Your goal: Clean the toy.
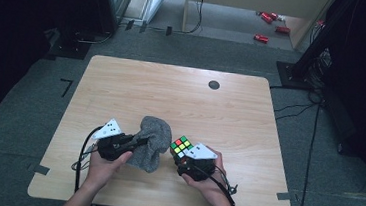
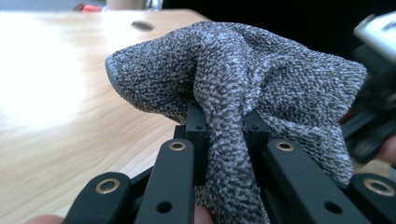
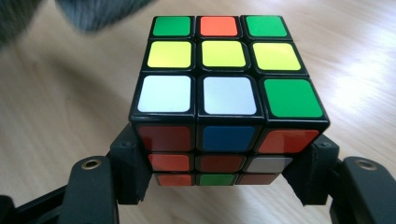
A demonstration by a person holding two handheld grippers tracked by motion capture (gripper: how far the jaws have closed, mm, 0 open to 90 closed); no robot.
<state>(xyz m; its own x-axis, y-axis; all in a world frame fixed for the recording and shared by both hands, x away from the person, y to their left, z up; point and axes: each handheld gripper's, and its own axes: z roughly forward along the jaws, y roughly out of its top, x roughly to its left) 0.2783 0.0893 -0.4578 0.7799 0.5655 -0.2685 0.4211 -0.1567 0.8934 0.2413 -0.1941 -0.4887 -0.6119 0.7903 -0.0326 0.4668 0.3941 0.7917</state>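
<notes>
The left gripper (image 1: 140, 142) has its jaws squeezed nearly together on a fold of the grey cloth (image 1: 153, 143), and the pinch sits low on the fabric, so the rest bunches up and droops over the jaws in a loose hood. Taking it by one gathered fold lets the cloth hang free above the table (image 1: 172, 92) instead of dragging flat across the wood. In the left gripper view the cloth (image 2: 243, 84) runs down between the two black jaws, which press it from both sides.

The right gripper (image 1: 182, 155) holds the puzzle cube (image 1: 181, 145) with its jaws about half open, clamped on the cube's opposite lower sides. That grip leaves the top face (image 3: 224, 60) and the near face exposed, probably so the cloth can be brought over them. Whether the cube rests on the table or is held just above it is hard to tell. Cloth and cube sit just beside each other near the front edge.
</notes>
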